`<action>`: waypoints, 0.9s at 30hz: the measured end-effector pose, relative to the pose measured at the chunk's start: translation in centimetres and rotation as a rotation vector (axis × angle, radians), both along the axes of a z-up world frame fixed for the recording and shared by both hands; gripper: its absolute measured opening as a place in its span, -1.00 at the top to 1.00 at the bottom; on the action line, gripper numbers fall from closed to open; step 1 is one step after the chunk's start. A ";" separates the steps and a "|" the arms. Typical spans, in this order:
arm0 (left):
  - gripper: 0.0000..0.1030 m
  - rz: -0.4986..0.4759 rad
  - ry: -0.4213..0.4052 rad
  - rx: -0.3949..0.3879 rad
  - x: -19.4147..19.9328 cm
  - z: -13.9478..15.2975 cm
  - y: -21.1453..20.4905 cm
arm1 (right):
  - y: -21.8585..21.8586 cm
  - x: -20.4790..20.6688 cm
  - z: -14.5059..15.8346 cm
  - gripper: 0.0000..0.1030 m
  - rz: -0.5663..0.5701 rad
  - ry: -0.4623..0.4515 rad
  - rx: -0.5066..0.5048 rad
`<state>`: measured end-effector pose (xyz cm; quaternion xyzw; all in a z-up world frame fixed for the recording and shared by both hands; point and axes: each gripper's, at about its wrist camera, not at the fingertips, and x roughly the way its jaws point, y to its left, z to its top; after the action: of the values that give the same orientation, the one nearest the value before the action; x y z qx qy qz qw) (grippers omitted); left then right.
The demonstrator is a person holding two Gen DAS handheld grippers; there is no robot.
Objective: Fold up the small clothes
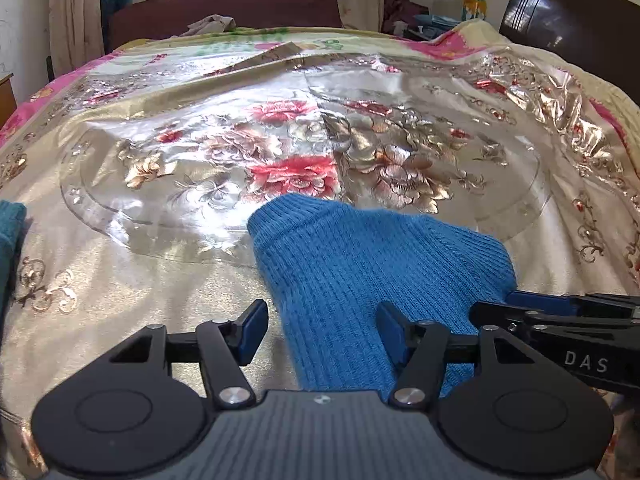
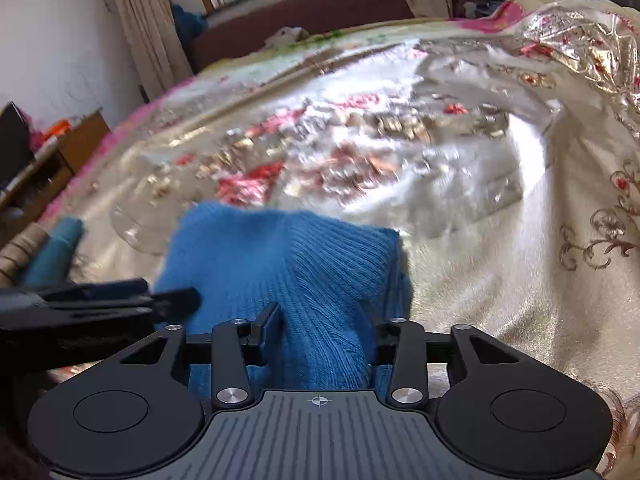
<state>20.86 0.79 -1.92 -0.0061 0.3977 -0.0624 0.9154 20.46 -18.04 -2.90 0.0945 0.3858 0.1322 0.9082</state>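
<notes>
A blue ribbed knit garment [image 1: 360, 264] lies on the bed's shiny floral cover. My left gripper [image 1: 320, 332] is open, its jaws wide apart over the garment's near left edge; the cloth lies between them, not pinched. In the right wrist view the same blue garment [image 2: 280, 256] bunches up between my right gripper [image 2: 320, 332], whose fingers press on a raised fold of it. The right gripper shows from the side in the left wrist view [image 1: 560, 312], and the left gripper shows in the right wrist view [image 2: 120, 296].
A folded teal cloth [image 1: 10, 236] lies at the left; it also shows in the right wrist view [image 2: 56, 248]. A dark headboard [image 1: 568, 16] stands at the far right. A wooden cabinet [image 2: 60, 152] stands left of the bed. Curtains and a window are behind.
</notes>
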 end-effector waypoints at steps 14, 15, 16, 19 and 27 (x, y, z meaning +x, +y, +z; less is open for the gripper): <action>-0.27 0.008 0.012 -0.012 -0.6 0.9 0.4 | -0.2 -2.1 2.1 0.26 -0.013 -0.024 0.015; -0.26 0.011 0.012 -0.011 -0.9 1.0 0.4 | -0.2 -2.8 2.5 0.26 -0.007 -0.033 0.012; -0.26 0.013 0.011 -0.011 -1.2 1.2 0.5 | -0.1 -3.4 2.7 0.26 0.001 -0.039 0.006; -0.27 0.009 0.010 -0.014 -2.5 1.4 0.4 | 0.0 -5.2 2.6 0.23 0.016 -0.041 -0.023; -0.29 0.012 0.019 -0.019 -5.3 1.5 0.6 | -0.3 -6.9 1.6 0.18 -0.011 0.021 -0.025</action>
<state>15.53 1.36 -0.38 -0.0177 0.4058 -0.0604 0.9118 13.54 -18.33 -1.33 0.0865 0.3964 0.1211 0.9059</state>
